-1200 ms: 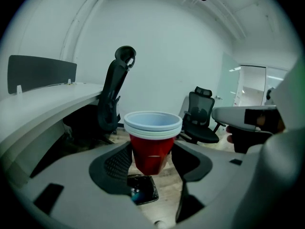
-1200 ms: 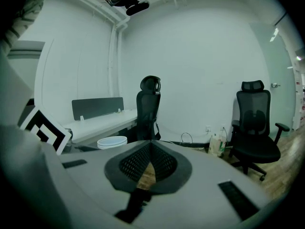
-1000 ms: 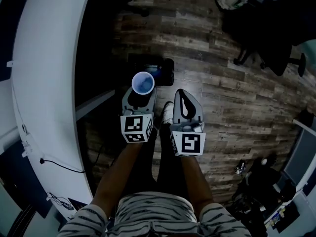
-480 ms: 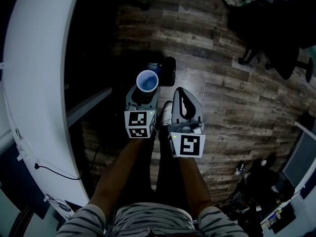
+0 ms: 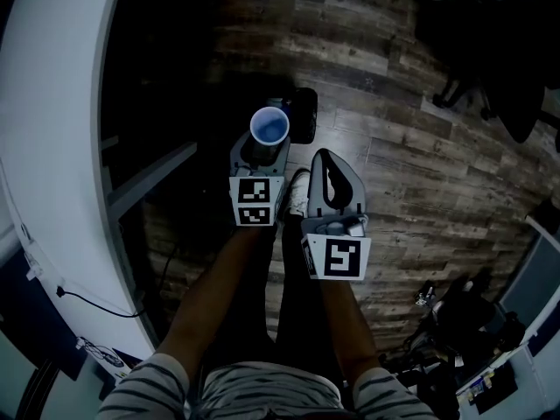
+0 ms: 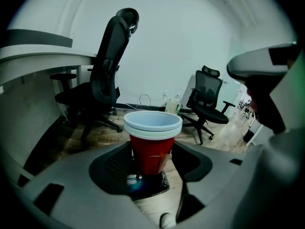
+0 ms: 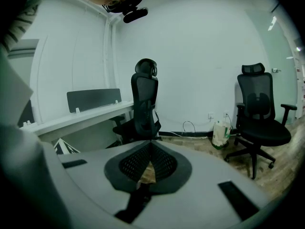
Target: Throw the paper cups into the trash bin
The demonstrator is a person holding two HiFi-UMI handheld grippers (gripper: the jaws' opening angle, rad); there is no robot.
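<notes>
Between left gripper jaws: nested paper cups, red, white-rimmed, upright, held by the lower wall.
Likely light, thin-walled, easily crushed; best gripped gently mid-wall. Right gripper closed, empty. Dark trash bin on floor below.

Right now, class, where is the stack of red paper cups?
In the head view the stack of red paper cups stands upright near centre, gripped in the left claw, just left of the right claw, above the wooden floor.

Smooth red paper cups with white rims. Worn, faintly glossy wood-plank floor. Smooth matt white desk top.
</notes>
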